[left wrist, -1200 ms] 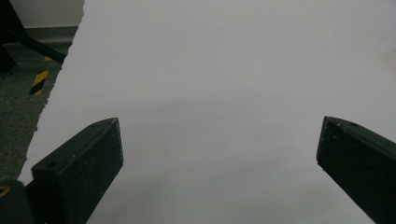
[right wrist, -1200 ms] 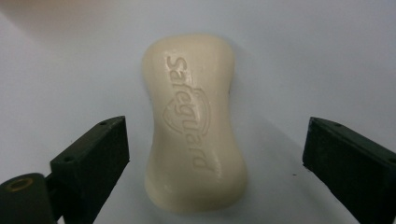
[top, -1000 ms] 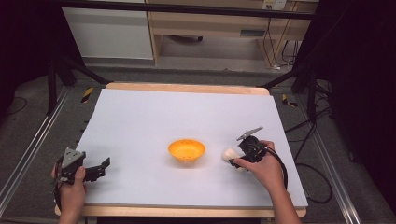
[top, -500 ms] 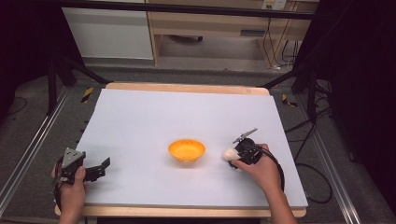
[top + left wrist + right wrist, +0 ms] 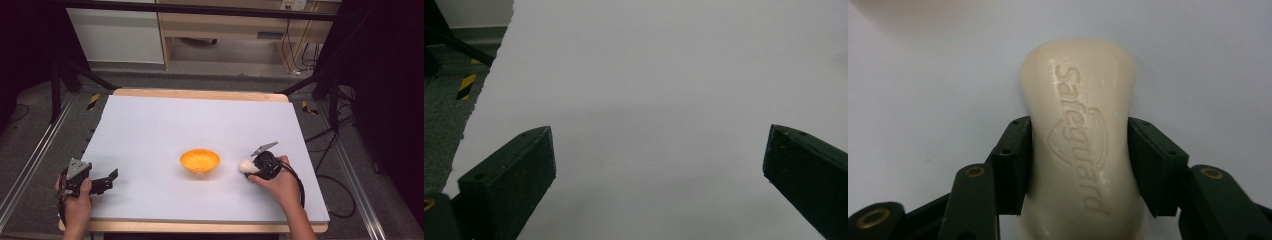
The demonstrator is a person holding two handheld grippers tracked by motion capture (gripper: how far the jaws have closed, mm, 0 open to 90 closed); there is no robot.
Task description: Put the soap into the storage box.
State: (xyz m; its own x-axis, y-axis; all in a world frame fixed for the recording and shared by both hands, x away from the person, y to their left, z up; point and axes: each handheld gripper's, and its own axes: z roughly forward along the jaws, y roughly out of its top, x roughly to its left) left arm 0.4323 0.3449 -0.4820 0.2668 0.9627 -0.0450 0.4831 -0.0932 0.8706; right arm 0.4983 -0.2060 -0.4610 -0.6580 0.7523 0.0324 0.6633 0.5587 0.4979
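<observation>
Your right gripper (image 5: 251,168) has the cream bar of soap (image 5: 1080,130) pinched between its jaws, which press against the bar's two long sides at its waist; the word "Safeguard" is moulded into the upper face. Compared with a second ago, your right hand (image 5: 279,182) has carried the bar a little toward you and closer to the orange bowl (image 5: 199,161), so the soap now sits just beside the bowl's right side, apart from it, low over the white table top (image 5: 190,120). The bowl has not moved and stands near the middle of the table. Your left gripper (image 5: 100,182) is where it was, at the near left corner of the table, its jaws spread wide with nothing between them but bare white surface. Your left hand (image 5: 75,197) has stayed put too.
</observation>
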